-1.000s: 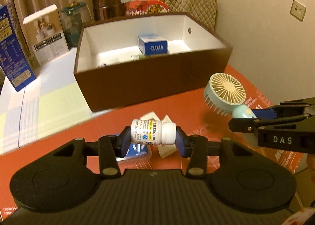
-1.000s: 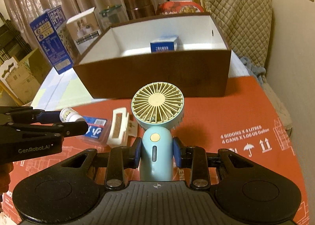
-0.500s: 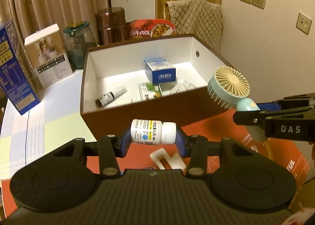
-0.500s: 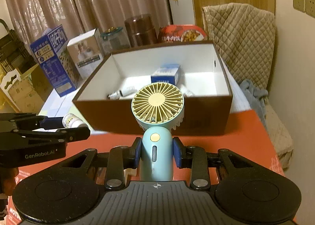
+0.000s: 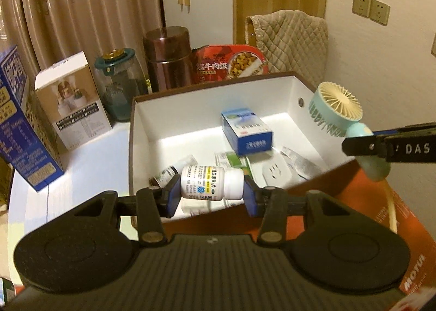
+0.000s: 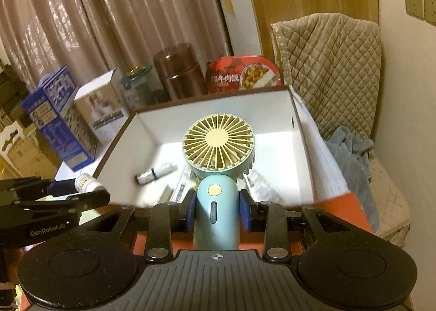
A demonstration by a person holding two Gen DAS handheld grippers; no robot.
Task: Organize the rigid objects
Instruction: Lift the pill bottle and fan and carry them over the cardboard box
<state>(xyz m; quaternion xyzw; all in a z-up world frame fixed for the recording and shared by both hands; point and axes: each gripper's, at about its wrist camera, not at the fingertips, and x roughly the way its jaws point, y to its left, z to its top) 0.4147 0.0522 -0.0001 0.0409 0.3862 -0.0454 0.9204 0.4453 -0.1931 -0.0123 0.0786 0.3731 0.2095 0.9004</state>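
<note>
My left gripper (image 5: 211,196) is shut on a white pill bottle (image 5: 211,182), held sideways above the near edge of the brown box (image 5: 305,83) with a white inside. My right gripper (image 6: 218,214) is shut on the handle of a light blue hand fan (image 6: 218,145), upright above the box's near wall (image 6: 305,131). In the left wrist view the fan (image 5: 336,110) hangs over the box's right side. In the box lie a blue medicine carton (image 5: 246,131), a small dark bottle (image 5: 166,173), a white plug adapter (image 5: 275,172) and flat packets.
Behind the box stand a brown canister (image 5: 167,57), a glass jar (image 5: 120,87), a red food package (image 5: 229,64), a white carton (image 5: 70,101) and a blue carton (image 5: 21,125). A quilted chair (image 6: 327,66) is at the right. The box rests on an orange cardboard surface (image 5: 381,218).
Both grippers have risen and moved forward with their loads, from above the orange surface to over the box. The box's inside now shows from above.
</note>
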